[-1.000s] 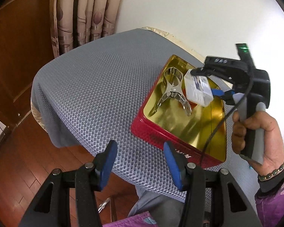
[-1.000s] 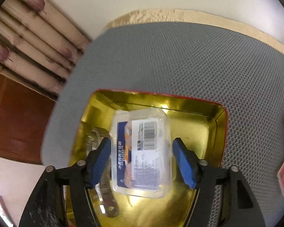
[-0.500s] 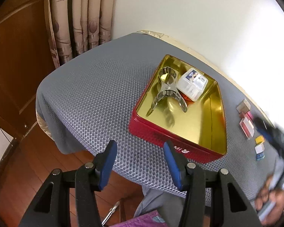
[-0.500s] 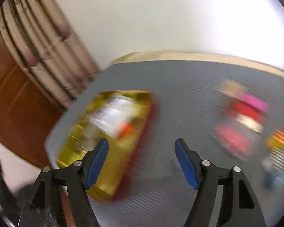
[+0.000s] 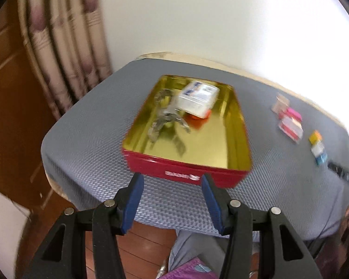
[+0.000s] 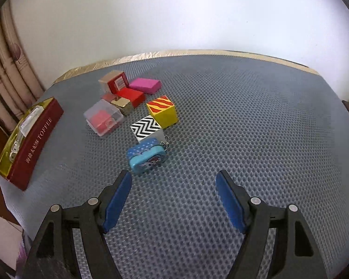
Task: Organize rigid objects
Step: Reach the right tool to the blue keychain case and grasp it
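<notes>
A red tin (image 5: 186, 174) with a gold inside sits on the grey mat. It holds a metal clamp (image 5: 165, 121) and a clear plastic box (image 5: 197, 100). My left gripper (image 5: 172, 200) hangs open just in front of the tin's near wall, with nothing between its fingers. My right gripper (image 6: 174, 200) hovers over the mat, jaws opening and empty. Just beyond its left finger lies a small blue tin (image 6: 146, 158) on a bead chain. Behind it stand a zigzag cube (image 6: 146, 127) and a yellow striped cube (image 6: 162, 111).
Further back are a clear case with a red insert (image 6: 103, 119), a red box (image 6: 130, 96), a pink box (image 6: 145, 85) and a tan-and-red box (image 6: 112, 81). The red tin (image 6: 35, 139) is at the left in the right wrist view. Bare mat lies to the right; curtains and wall stand behind.
My right gripper let go of the clear plastic box inside the tin and swung right to the small blocks. The left gripper shifted and rolled, facing the tin more squarely.
</notes>
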